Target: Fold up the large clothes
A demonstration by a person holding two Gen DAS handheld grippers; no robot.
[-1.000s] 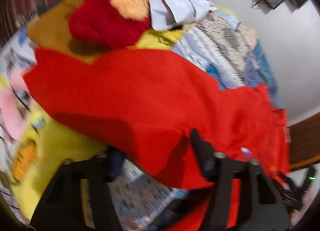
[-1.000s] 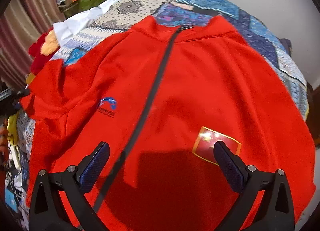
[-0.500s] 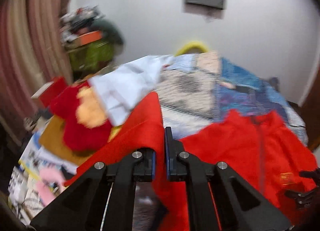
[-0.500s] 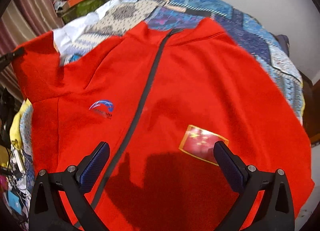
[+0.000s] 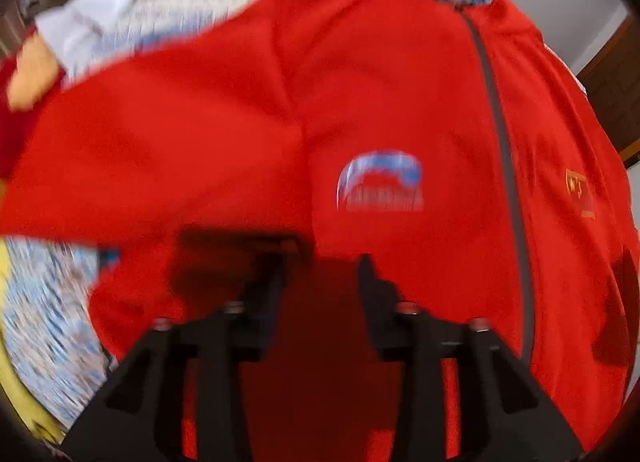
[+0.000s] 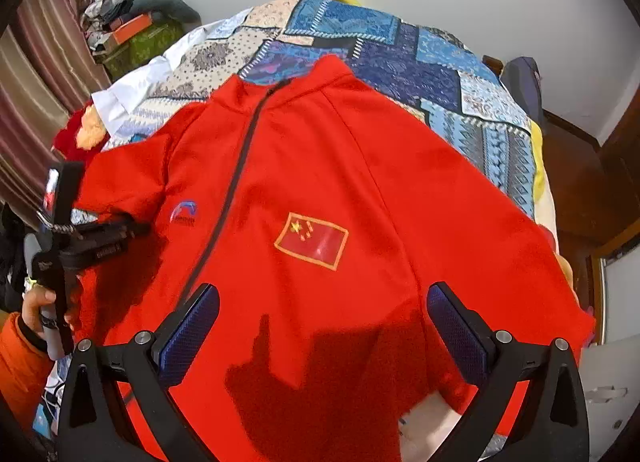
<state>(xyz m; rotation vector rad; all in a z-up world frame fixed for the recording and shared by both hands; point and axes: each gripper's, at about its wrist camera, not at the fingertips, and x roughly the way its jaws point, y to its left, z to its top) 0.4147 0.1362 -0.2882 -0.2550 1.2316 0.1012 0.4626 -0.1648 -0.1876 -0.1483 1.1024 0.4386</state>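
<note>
— What is seen of the garment, and where is it lying?

— A large red zip-front jacket [image 6: 320,198] is spread front-up on a bed covered with a blue and beige patchwork quilt [image 6: 420,50]. A dark zip [image 6: 236,182] runs down from the collar, a small blue arch logo [image 6: 184,212] is seen on one side of it, and a red flag patch edged in yellow [image 6: 311,240] on the other. One sleeve [image 5: 152,134] is laid folded across the chest, its end lying near the logo.

— How are the jaws of the left gripper [image 5: 322,282] standing?

— They are held partly apart, having just been opened, above the folded sleeve. No cloth is seen between them, though the view is blurred. In the right wrist view the same tool [image 6: 136,229] is seen at the jacket's edge, held by a hand [image 6: 40,308] in an orange sleeve [image 6: 20,354].

— And the right gripper [image 6: 323,310]?

— Its blue-padded fingers [image 6: 192,322] are spread wide above the jacket's lower front. Nothing is gripped. A shadow of the tool is cast on the red cloth beneath.

— What else is noted?

— A white cloth [image 6: 140,82] and a red and orange plush toy [image 6: 80,130] lie beyond the jacket's shoulder.
</note>
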